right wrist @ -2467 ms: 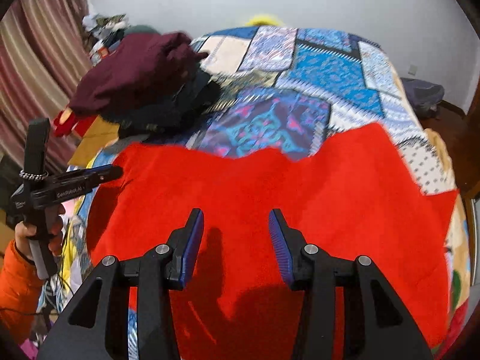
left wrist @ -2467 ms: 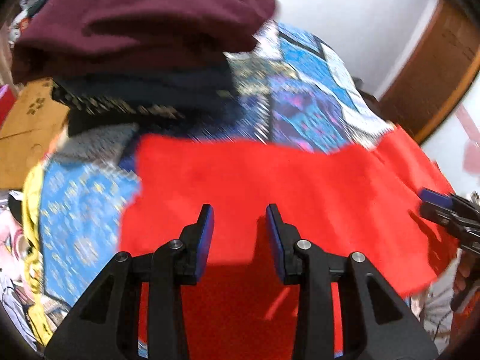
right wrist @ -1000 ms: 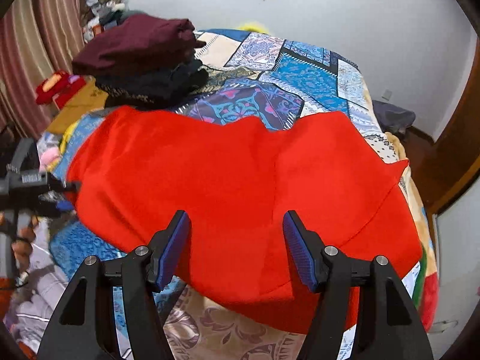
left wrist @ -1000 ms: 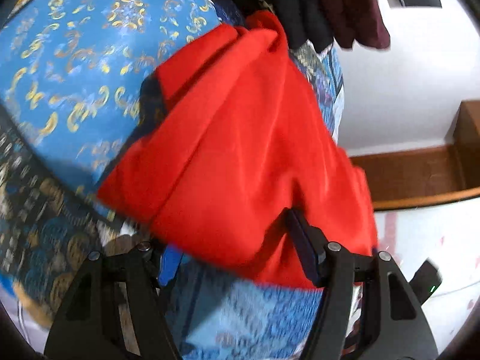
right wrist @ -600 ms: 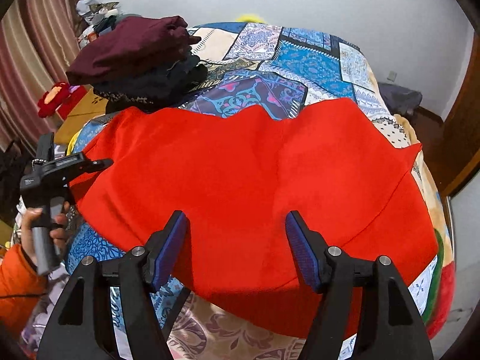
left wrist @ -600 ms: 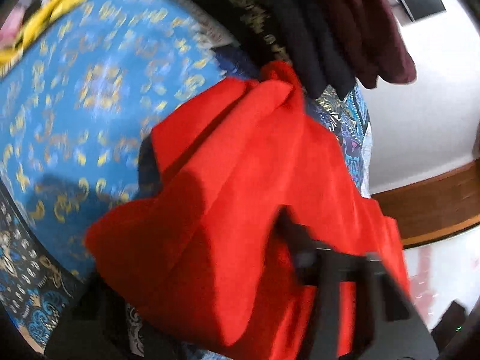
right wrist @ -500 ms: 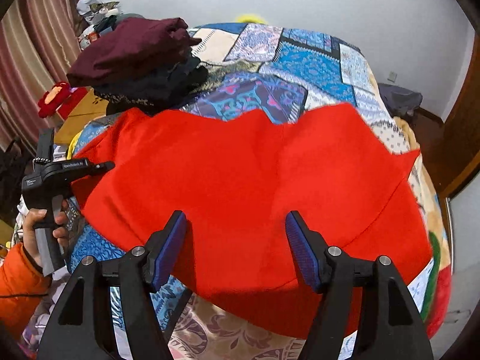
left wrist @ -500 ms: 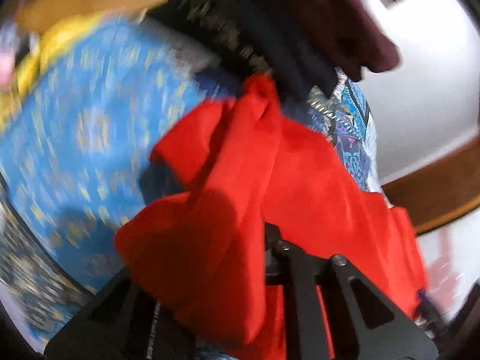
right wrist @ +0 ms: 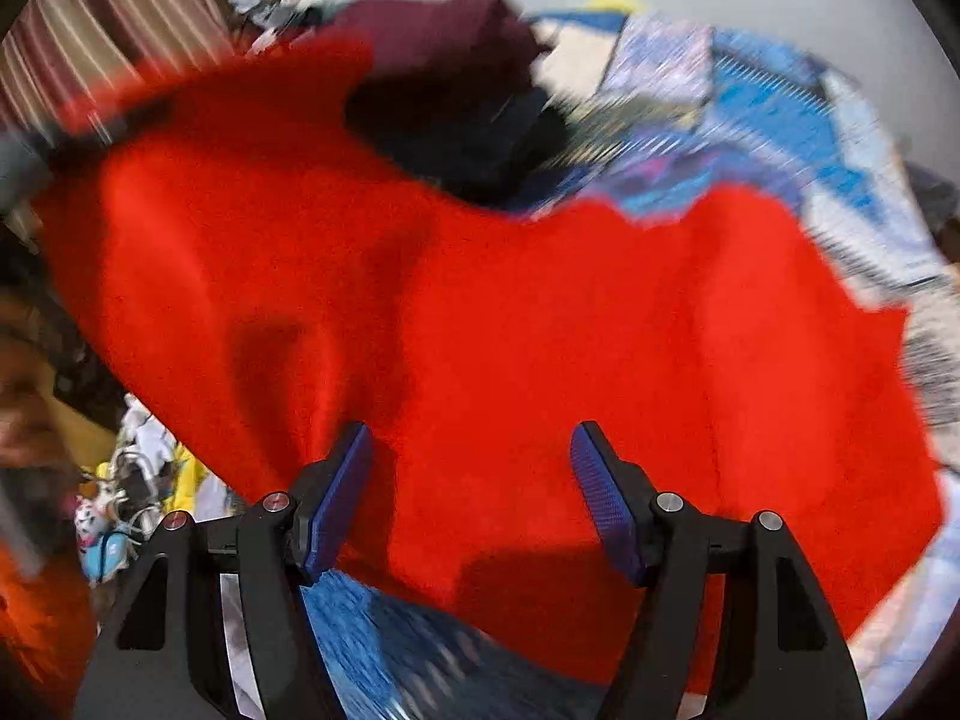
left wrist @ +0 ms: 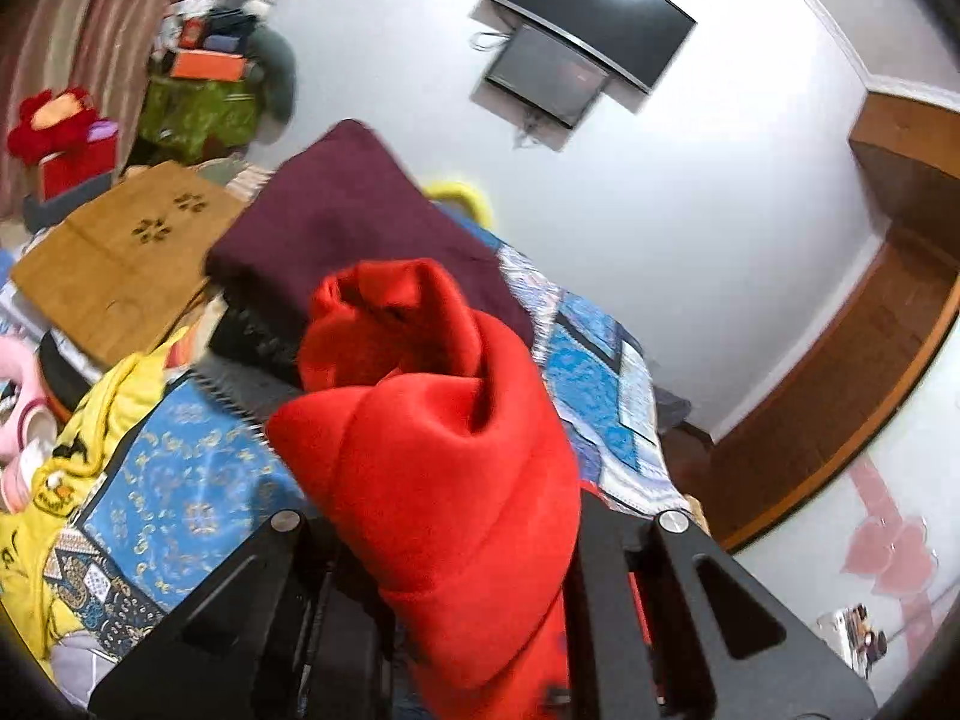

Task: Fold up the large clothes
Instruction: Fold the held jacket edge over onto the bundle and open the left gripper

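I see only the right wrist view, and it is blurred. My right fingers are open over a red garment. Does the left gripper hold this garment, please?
Observer: Yes. In the left wrist view the left gripper is shut on the red garment, and a bunched fold stands up above it.
Operator: Is the maroon thing behind it a folded piece?
Observer: Yes, the maroon garment lies folded flat on top of a dark pile.
Operator: What is at the bed's edge on that side?
Observer: A yellow garment lies at the edge of the bed cover.
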Motion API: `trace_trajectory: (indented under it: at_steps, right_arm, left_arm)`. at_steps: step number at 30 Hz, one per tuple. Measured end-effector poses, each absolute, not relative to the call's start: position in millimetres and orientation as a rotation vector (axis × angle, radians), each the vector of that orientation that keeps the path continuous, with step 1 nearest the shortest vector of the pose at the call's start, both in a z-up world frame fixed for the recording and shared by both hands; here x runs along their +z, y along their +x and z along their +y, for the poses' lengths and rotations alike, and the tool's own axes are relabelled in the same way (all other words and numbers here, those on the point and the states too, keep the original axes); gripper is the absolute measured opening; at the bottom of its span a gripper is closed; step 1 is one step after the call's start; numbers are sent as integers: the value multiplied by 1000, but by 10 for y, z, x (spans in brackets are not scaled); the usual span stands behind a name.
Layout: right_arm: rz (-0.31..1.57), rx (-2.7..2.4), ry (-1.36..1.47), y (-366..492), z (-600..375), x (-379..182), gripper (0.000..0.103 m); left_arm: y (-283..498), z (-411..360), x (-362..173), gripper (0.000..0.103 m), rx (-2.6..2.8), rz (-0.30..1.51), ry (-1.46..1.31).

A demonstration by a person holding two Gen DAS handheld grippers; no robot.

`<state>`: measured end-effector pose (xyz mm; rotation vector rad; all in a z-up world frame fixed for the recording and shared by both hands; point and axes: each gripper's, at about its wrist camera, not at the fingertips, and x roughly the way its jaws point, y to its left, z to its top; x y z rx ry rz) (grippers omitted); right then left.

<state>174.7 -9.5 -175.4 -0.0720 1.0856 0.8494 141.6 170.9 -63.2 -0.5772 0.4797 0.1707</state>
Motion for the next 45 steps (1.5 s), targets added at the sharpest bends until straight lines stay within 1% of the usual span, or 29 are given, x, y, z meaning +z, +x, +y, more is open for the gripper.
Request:
trace_trajectory:
  at_steps: [3, 7, 11, 15, 20, 22, 24, 25, 26, 27, 29, 32, 37, 38, 39, 41, 43, 45]
  right_arm:
    - [1126, 897, -69, 1736, 125, -1876, 65]
    - [1120, 911, -81, 1767, 71, -1798, 65]
    - [1083, 874, 28, 1871, -457, -1622, 65]
    - [1030, 736, 118, 2019, -1108, -1429, 65]
    - [993, 596, 202, 2139, -1758, -1295, 65]
    - [995, 556, 234, 2200, -1920, -1312, 65]
    - [1002, 536, 256, 2251, -2003, -1354, 65]
    - [1014, 529, 266, 2284, -2023, -1392, 66]
    - [1032, 518, 243, 2296, -2000, -1432, 66]
    - [1053, 497, 172, 2303, -1937, -1493, 66]
    - [1048, 467, 119, 2274, -1892, -1582, 66]
    - [1080, 511, 102, 2224, -1845, -1676, 66]
    - [1068, 510, 81, 2147, -1884, -1650, 66]
    - [1064, 505, 87, 2138, -1923, -1625, 66]
    - [1058, 499, 94, 2121, -1971, -1586, 66]
    - [1039, 492, 106, 2111, -2041, -1491, 66]
    - [1008, 495, 117, 2098, -2081, -1361, 66]
    - [969, 505, 117, 2081, -2091, -1212, 66]
  left_arm:
    - [1567, 1499, -597, 11, 182, 511, -523]
    - [1847, 1168, -627, 11, 145, 552, -499]
    - [2214, 695, -644, 11, 68, 607, -456]
    - [2565, 27, -656, 11, -35, 647, -375]
    - [2644, -532, -725, 11, -135, 662, -266]
    - [2677, -711, -937, 12, -195, 752, -190]
    - [2657, -766, -1200, 16, -234, 864, -156]
    - [2631, -733, -1299, 18, -232, 900, -177]
    - [2605, -675, -1400, 24, -241, 953, -211]
    - [2563, -628, -1494, 27, -264, 1003, -244]
    - [2496, -564, -1576, 27, -298, 1054, -273]
    - [2357, -497, -1483, 29, -304, 1034, -243]
    - [2144, -366, -1096, 30, -300, 921, -206]
    - [2088, -331, -1008, 34, -287, 888, -187]
    - [2044, -295, -936, 40, -274, 858, -169]
    - [2035, -220, -845, 48, -236, 801, -132]
    - [1963, -121, -788, 50, -158, 743, -65]
    - [1964, -23, -821, 51, -115, 739, -32]
